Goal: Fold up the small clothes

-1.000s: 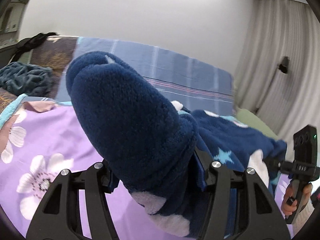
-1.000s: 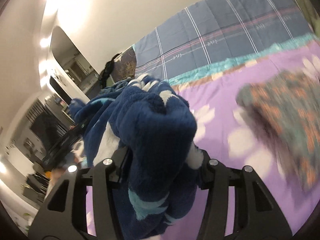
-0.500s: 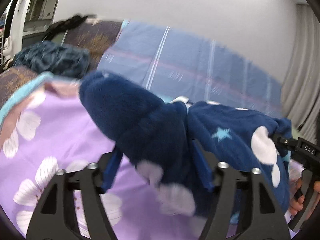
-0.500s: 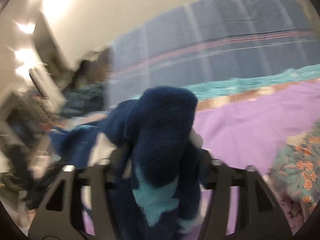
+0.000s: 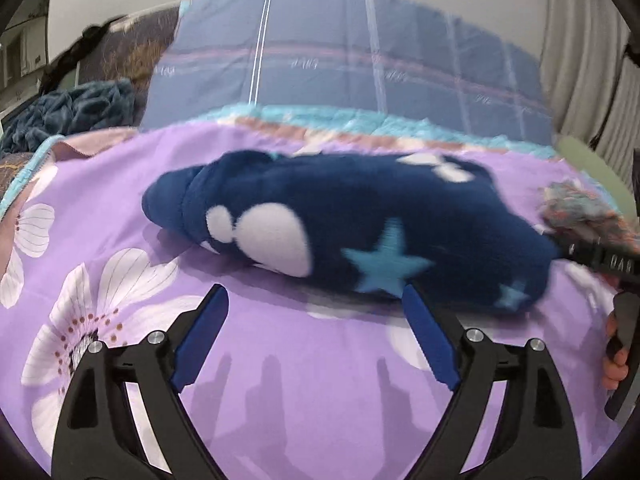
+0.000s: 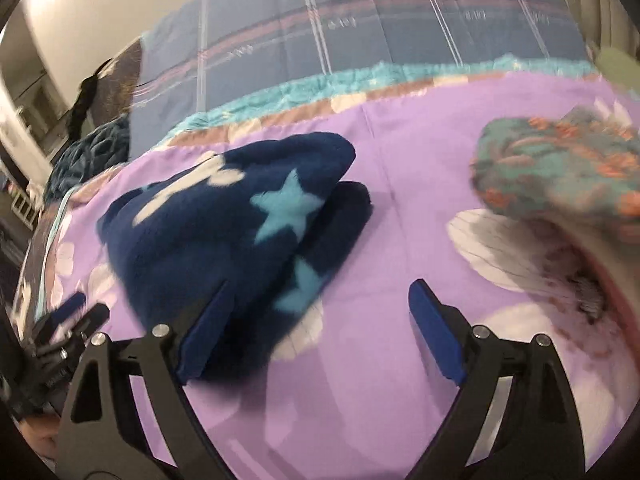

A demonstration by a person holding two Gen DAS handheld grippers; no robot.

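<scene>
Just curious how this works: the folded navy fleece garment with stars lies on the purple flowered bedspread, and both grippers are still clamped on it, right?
Not quite. The folded navy fleece garment with stars does lie on the purple flowered bedspread, but neither gripper is clamped on it. The left wrist view shows the left gripper open with nothing between its fingers; the right wrist view shows the right gripper open too.

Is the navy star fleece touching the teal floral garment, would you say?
Apart. The right wrist view shows bare purple bedspread between the navy fleece and the teal floral garment.
</scene>
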